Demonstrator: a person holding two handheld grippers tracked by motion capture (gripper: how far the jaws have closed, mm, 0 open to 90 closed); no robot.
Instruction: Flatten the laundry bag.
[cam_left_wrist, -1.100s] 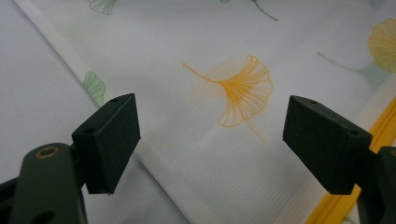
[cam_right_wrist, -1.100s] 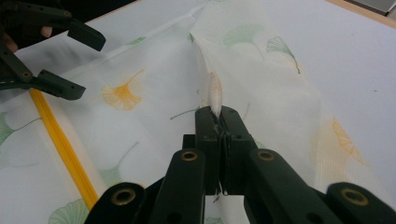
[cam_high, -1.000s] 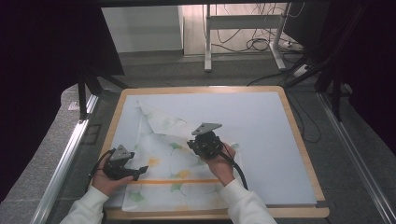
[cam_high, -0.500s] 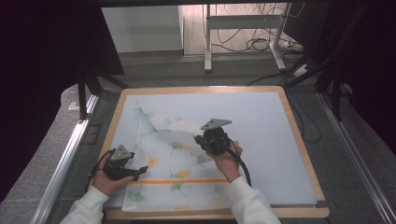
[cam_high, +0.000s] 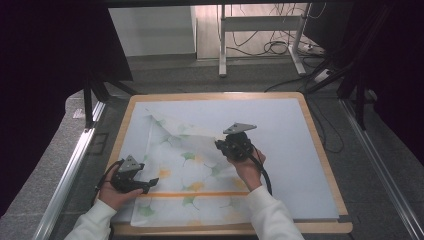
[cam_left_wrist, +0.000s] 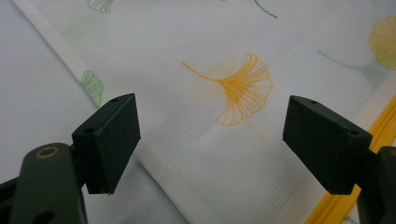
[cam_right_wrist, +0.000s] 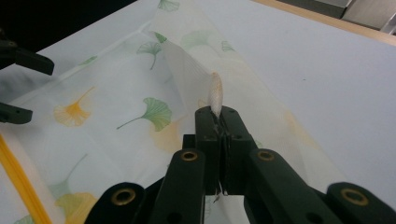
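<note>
Right gripper view: right claw (cam_right_wrist: 218, 122) pinches the ginkgo-print cloth (cam_right_wrist: 140, 88) edge.
Left claw (cam_left_wrist: 210, 140): wide, over cloth's near-left part.

sleeves (cam_high: 270, 212): white | grippers: black, brass-ringed screws | plate (cam_high: 239, 128): grey, three-cornered | cable: black

Thin white ginkgo-print cloth (cam_high: 185, 170) with orange stripe, flat on table, one corner lifted and folding over.
</note>
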